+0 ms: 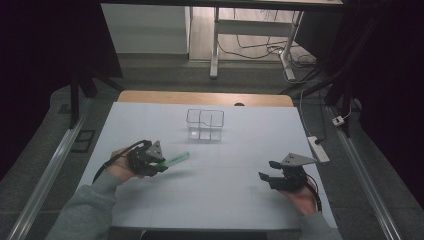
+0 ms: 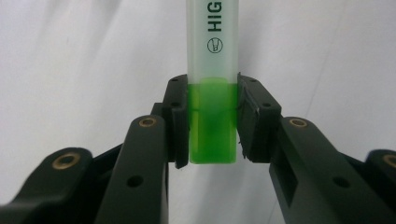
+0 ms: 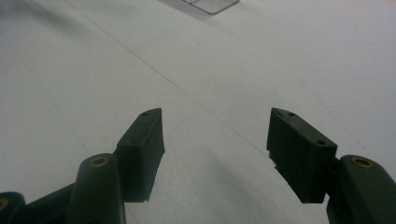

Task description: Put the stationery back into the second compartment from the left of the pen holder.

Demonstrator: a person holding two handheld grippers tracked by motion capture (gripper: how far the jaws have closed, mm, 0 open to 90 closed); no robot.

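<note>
High view has my white table [image 1: 210,200] across the middle of the frame, with a clear divided box [image 1: 205,125] above centre. At lower left my left gripper [image 1: 159,165] carries the green highlighter [image 1: 176,159], its body pointing right and up toward the box. At lower right my right gripper [image 1: 266,171] stands wide and holds nothing. Left gripper view adds the detail: both pads clamp the highlighter's [image 2: 212,93] green end, lettering running up the frosted barrel. Right gripper view shows a box corner [image 3: 212,4] at the top edge beyond my parted jaws.
</note>
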